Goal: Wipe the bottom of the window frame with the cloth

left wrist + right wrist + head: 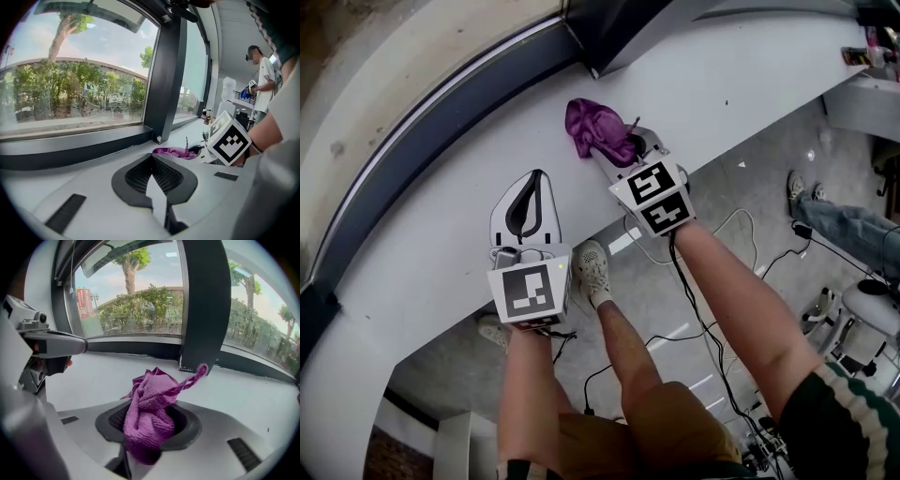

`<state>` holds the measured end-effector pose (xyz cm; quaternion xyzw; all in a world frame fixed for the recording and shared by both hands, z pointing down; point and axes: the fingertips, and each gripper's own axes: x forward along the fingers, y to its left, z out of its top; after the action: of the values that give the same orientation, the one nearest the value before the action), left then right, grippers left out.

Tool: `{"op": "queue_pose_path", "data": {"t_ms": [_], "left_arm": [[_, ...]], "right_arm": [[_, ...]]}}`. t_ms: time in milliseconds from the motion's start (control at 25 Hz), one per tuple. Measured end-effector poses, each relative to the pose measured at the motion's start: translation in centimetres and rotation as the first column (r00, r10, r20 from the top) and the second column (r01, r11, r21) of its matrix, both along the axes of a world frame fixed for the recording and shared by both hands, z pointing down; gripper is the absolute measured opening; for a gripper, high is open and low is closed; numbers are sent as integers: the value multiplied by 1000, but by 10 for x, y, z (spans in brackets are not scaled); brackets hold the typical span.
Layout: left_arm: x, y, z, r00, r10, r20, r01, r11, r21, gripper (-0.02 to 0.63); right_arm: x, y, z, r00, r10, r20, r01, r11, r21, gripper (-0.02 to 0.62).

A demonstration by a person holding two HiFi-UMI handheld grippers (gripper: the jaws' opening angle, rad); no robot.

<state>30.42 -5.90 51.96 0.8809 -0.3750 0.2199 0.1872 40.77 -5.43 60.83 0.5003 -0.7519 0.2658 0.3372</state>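
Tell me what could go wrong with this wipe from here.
1. The cloth is bunched in the right gripper with a tail sticking out. It may wipe only a narrow strip of the window frame, or pull loose.
2. Cables lie on the floor by the person's feet. Stepping sideways along the sill could snag them.

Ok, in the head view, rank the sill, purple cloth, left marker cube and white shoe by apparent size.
Sill, by far largest.
Purple cloth and left marker cube: about alike, no ranking.
White shoe smallest, though it's farther off, down on the floor.
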Motion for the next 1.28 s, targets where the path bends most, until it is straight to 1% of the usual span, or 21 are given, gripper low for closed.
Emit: {"op": "queue_pose_path", "data": {"t_ms": [240, 400, 600, 800, 1000, 1120, 1280], "left_arm": [[5, 19, 3, 1000, -10, -8, 10, 1000, -9, 6], [5, 27, 2, 1000, -21, -11, 21, 1000, -9, 6], [4, 39, 3, 1000, -16, -8, 16, 1000, -16, 6], [1, 43, 0, 1000, -16, -14, 15, 1000, -14, 6], [-13, 46, -6, 999, -27, -33, 26, 999, -19, 6], [-29, 49, -6, 999, -34, -33, 33, 999, -30, 6], [-54, 47, -8, 998, -55, -30, 54, 998, -26, 6]], "right_arm": [[13, 32, 2, 1000, 13, -5, -13, 1000, -10, 153], [12, 47, 2, 999, 36, 2, -36, 999, -17, 153], [12, 67, 4, 999, 50, 8, -49, 998, -28, 153], [12, 67, 5, 998, 61, -2, -61, 998, -35, 153], [14, 66, 4, 992, 117, -42, -118, 992, -34, 153], [3, 65, 4, 991, 121, -50, -122, 992, -26, 153], [-34, 62, 3, 997, 68, -47, -69, 997, -30, 153]]}}
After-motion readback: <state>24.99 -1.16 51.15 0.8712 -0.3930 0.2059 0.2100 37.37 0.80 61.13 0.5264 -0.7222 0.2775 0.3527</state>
